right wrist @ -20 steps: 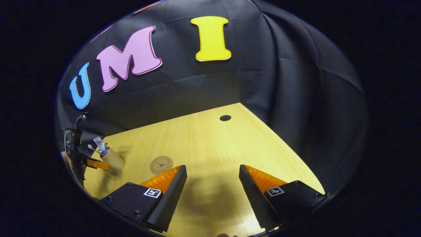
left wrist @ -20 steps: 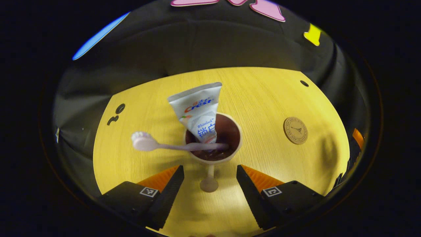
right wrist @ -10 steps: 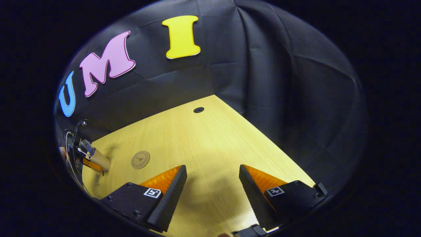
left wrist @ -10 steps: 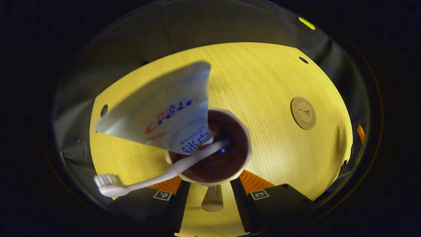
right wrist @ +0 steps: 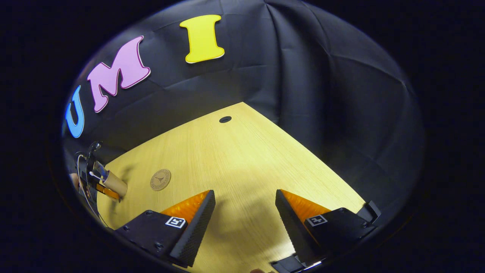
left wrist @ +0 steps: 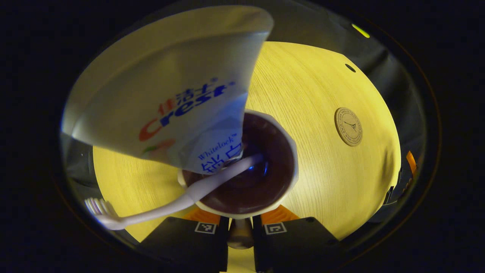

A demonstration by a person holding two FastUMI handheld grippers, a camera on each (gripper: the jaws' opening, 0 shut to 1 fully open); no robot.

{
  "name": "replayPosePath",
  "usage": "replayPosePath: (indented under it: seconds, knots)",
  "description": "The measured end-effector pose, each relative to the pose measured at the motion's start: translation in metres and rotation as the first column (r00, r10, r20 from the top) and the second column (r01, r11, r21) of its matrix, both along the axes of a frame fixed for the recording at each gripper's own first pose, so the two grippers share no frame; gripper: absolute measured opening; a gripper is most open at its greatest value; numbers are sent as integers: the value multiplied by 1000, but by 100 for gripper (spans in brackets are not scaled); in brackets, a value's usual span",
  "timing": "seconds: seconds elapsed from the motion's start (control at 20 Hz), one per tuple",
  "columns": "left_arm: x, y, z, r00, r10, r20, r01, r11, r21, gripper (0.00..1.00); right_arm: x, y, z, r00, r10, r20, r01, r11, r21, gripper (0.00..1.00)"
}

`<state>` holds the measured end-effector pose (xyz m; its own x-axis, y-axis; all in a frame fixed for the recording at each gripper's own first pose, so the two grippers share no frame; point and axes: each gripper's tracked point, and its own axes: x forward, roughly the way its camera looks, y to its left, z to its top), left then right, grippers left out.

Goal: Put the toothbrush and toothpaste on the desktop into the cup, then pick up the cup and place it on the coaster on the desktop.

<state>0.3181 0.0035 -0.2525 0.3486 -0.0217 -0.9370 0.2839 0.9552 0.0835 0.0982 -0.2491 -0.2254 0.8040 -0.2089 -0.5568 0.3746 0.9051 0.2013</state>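
While pinching: left gripper (left wrist: 240, 226) jaws clamp the cup (left wrist: 242, 206) at its wall.
Cup contents: toothpaste (left wrist: 178, 94), toothbrush (left wrist: 151, 212).
Coaster (left wrist: 348, 126): right of cup, apart, on worktop (left wrist: 314, 94).
Right gripper (right wrist: 244, 220): jaws spread, empty.

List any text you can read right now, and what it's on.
Toothpaste tube: brand print in two scripts, left unquoted.
Coaster: ring of lettering round a tower emblem, too small to read.
Left gripper and right gripper: square coded tags, no words.
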Motion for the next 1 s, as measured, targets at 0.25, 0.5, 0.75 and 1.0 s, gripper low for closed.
replayPosePath:
  seconds: [0.25,0.5,0.75,1.0]
  knots:
    - [-3,-10,4,1000,-2,18,2,1000,-21,30,1,3,3,1000,18,5,-18,1000,-1,98]
    - [-4,-37,22,995,-91,41,91,996,-4,30,-4,-7,7,1000,10,19,-10,1000,-17,98]
    - [-8,-89,22,980,-196,25,196,981,1,30,-20,-26,11,999,-33,33,33,999,-13,98]
    - [-8,-152,20,950,-312,13,311,950,6,30,-51,-54,5,995,-99,18,99,995,5,98]
